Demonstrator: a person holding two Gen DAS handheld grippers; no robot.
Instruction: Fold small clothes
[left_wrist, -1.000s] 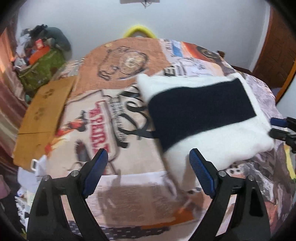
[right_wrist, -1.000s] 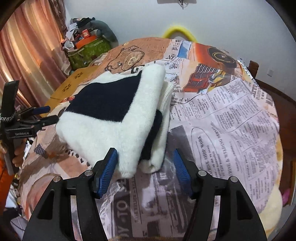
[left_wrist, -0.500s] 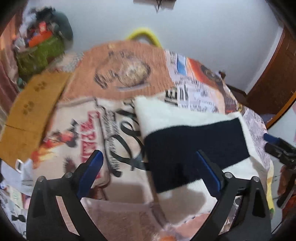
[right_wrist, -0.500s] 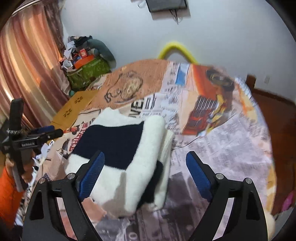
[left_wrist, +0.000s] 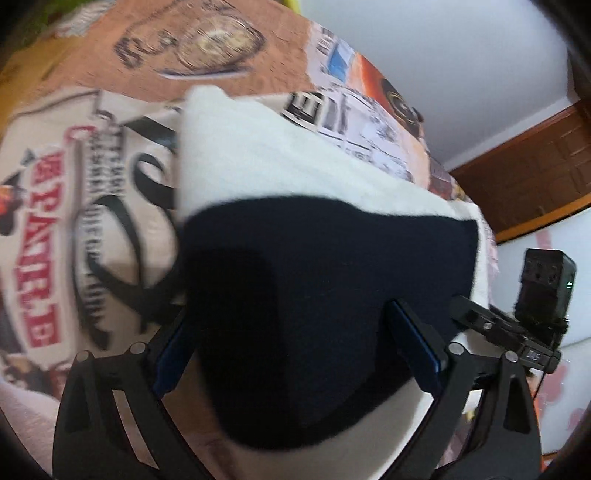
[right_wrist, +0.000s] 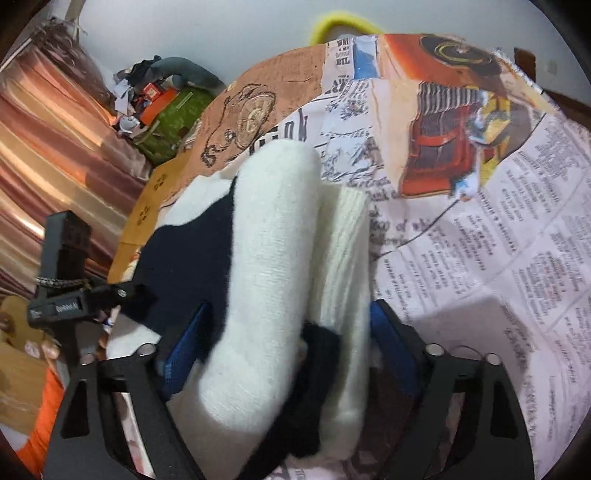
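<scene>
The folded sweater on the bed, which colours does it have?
The sweater is white with a dark navy band, best seen in the right wrist view.

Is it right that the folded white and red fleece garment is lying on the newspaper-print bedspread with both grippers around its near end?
Not quite: the garment is white and navy, not red, as the right wrist view shows. It does lie on the bedspread, with the right gripper and left gripper around its near end.

The printed bedspread (right_wrist: 480, 236) shows "BIL" by its blue patch; its red lettering in the left view is too blurred to read.
</scene>
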